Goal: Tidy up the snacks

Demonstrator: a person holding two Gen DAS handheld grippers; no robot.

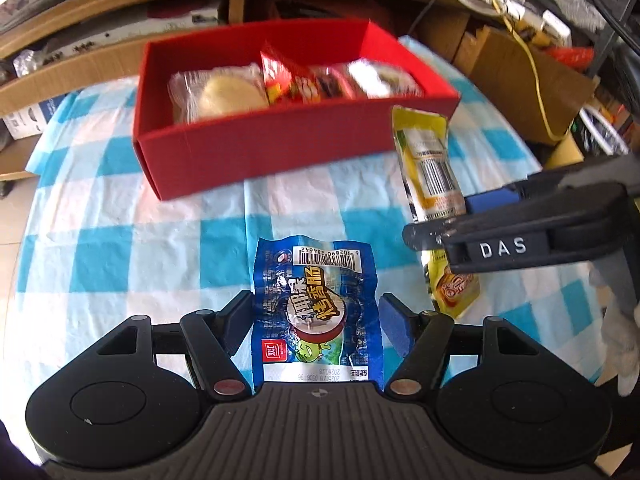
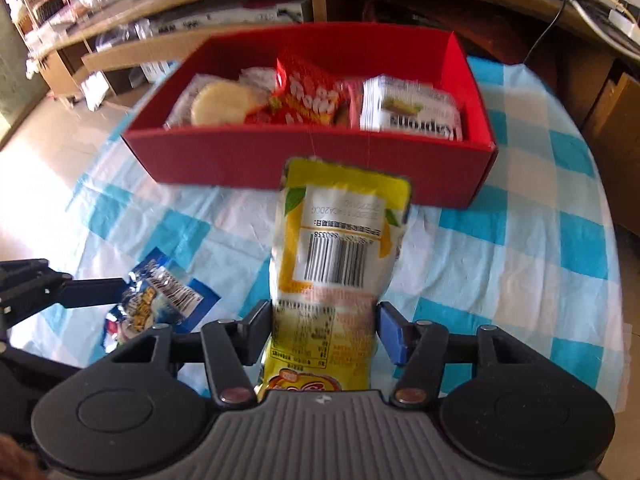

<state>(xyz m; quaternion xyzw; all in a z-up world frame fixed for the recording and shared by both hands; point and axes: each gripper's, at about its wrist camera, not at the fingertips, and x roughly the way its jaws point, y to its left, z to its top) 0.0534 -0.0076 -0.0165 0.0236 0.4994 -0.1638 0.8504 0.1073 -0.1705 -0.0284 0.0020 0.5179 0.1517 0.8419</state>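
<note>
Holding two packets ready: left gripper (image 1: 316, 320) fingers clamped on blue sausage packet (image 1: 316, 308), right gripper (image 2: 324, 328) on yellow packet (image 2: 340, 248); red box (image 2: 312, 160) already holds several snacks

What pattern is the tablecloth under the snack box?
Light blue and white checks on the tablecloth, clearest in the left wrist view.

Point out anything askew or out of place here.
Only the red packet stands out: it sits tilted on edge in the red box, poking above the flatter snacks beside it. Nothing is spilled or torn.
</note>
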